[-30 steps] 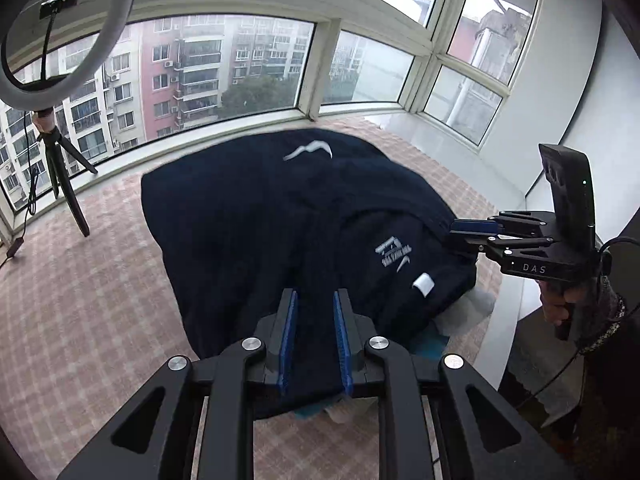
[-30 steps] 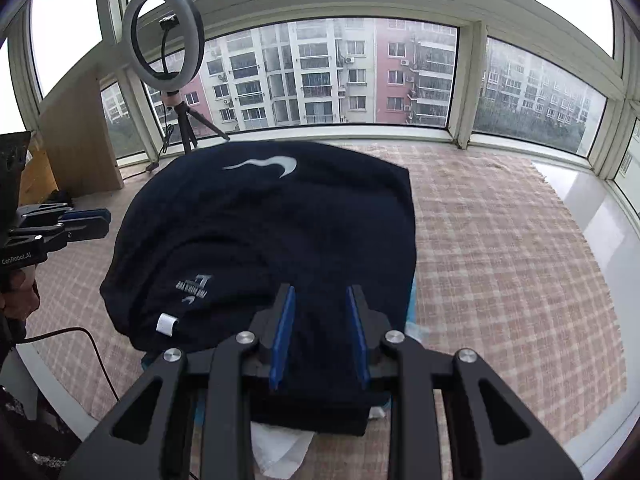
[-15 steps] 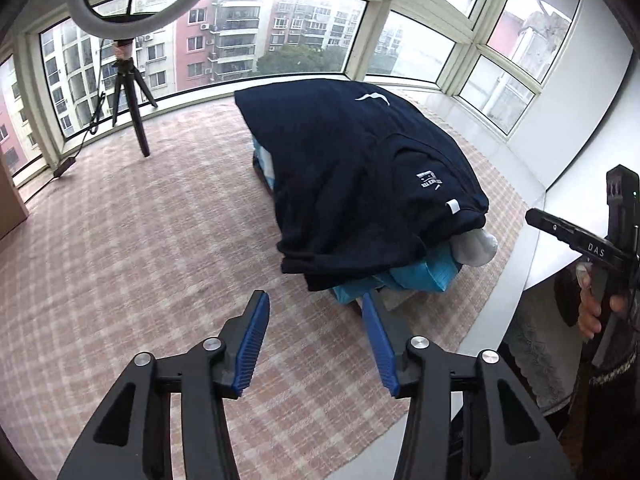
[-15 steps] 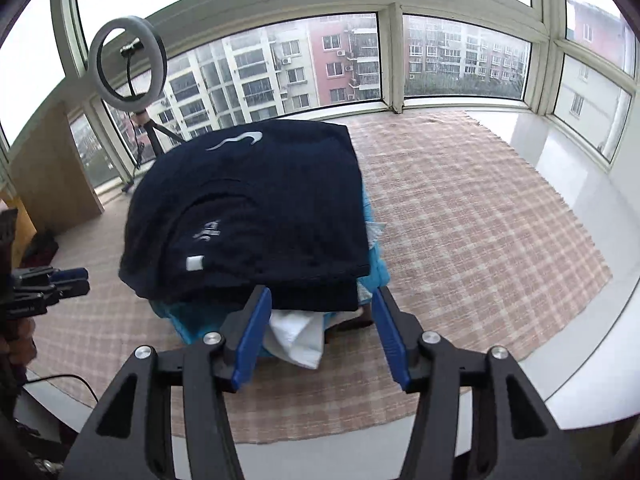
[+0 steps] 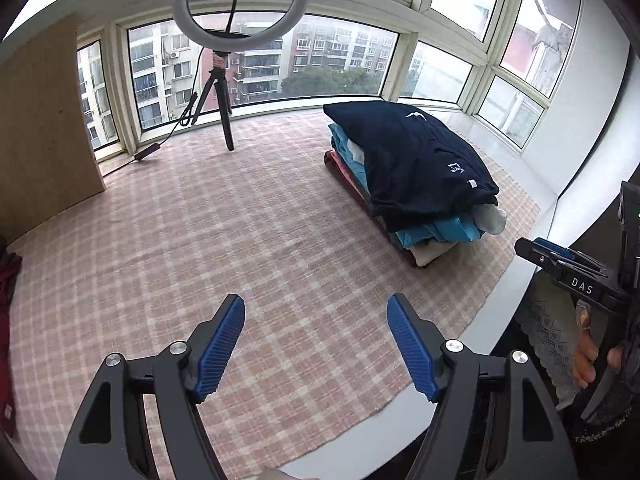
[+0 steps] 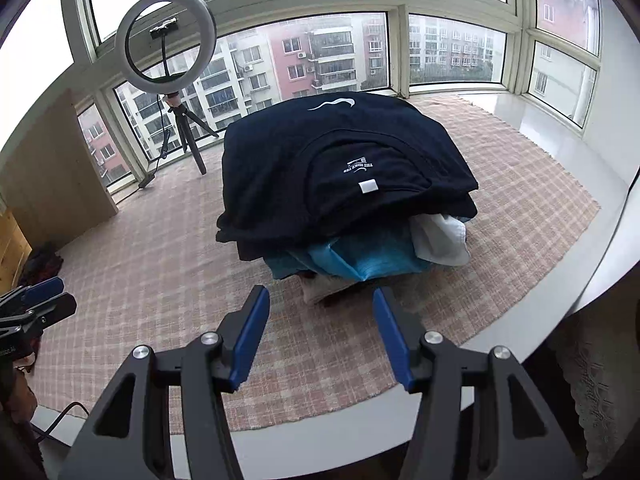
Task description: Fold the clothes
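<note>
Now we have let go and drawn back, both our left gripper (image 5: 316,336) and right gripper (image 6: 318,330) spread empty, leaving the navy shirt (image 6: 340,160) folded atop the pile (image 6: 360,256) on the mat (image 5: 240,240).

One stack of folded clothes (image 6: 344,184) at twelve o'clock, one ring light on a tripod (image 6: 166,44) at ten o'clock, two grippers, one checked mat (image 6: 160,280).

The folded shirt (image 6: 340,168) sits on top of the clothes pile (image 6: 352,260), on the mat (image 6: 520,200); ring light (image 6: 166,40) stands behind-left by the window.
</note>
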`<state>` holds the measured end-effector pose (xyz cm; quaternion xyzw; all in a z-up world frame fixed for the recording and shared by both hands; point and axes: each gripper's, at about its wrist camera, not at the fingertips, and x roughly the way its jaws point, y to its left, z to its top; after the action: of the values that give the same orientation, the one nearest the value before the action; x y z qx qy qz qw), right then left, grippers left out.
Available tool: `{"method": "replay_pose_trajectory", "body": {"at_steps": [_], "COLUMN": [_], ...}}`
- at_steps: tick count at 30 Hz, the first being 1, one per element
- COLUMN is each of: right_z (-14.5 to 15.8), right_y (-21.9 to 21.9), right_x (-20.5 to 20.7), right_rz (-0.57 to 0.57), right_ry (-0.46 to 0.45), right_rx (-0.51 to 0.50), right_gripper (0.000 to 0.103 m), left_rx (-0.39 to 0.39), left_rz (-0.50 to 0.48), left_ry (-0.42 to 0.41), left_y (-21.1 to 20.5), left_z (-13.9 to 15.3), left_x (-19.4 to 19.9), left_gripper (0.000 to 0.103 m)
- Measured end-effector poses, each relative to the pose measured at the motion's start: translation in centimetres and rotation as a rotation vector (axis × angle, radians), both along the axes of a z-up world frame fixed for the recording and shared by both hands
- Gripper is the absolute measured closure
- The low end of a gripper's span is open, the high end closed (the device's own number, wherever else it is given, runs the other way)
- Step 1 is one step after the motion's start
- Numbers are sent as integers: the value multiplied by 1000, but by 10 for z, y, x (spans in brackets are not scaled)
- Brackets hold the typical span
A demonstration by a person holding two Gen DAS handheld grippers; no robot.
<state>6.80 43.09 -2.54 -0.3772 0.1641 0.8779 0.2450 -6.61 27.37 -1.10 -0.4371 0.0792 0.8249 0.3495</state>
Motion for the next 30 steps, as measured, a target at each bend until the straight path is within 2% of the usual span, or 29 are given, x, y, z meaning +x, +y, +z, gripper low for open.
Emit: {"method": "replay_pose_trajectory", "body": {"at_steps": [6, 10, 15, 21, 30], "right_z": [7, 8, 7, 16, 13], "right_y": [-61, -96, -129, -149, -167], "right_x": [12, 25, 32, 41, 41], "right_rz": [5, 9, 35, 29, 33], "right_ry": [-4, 7, -7, 12, 1], "right_rx": [43, 53, 74, 94, 98], "right_gripper": [48, 47, 47, 47, 47], "left_rx": [-10, -31, -4, 5, 11], "left_rz": [4, -18, -33, -41, -39], "left_ry": [-60, -30, -21, 23, 25], "left_y": [-51, -74, -97, -116, -129], "left_z": [-12, -11, -4, 6, 5], "left_x": [14, 32, 47, 59, 61], "left_gripper": [31, 31, 31, 31, 31]}}
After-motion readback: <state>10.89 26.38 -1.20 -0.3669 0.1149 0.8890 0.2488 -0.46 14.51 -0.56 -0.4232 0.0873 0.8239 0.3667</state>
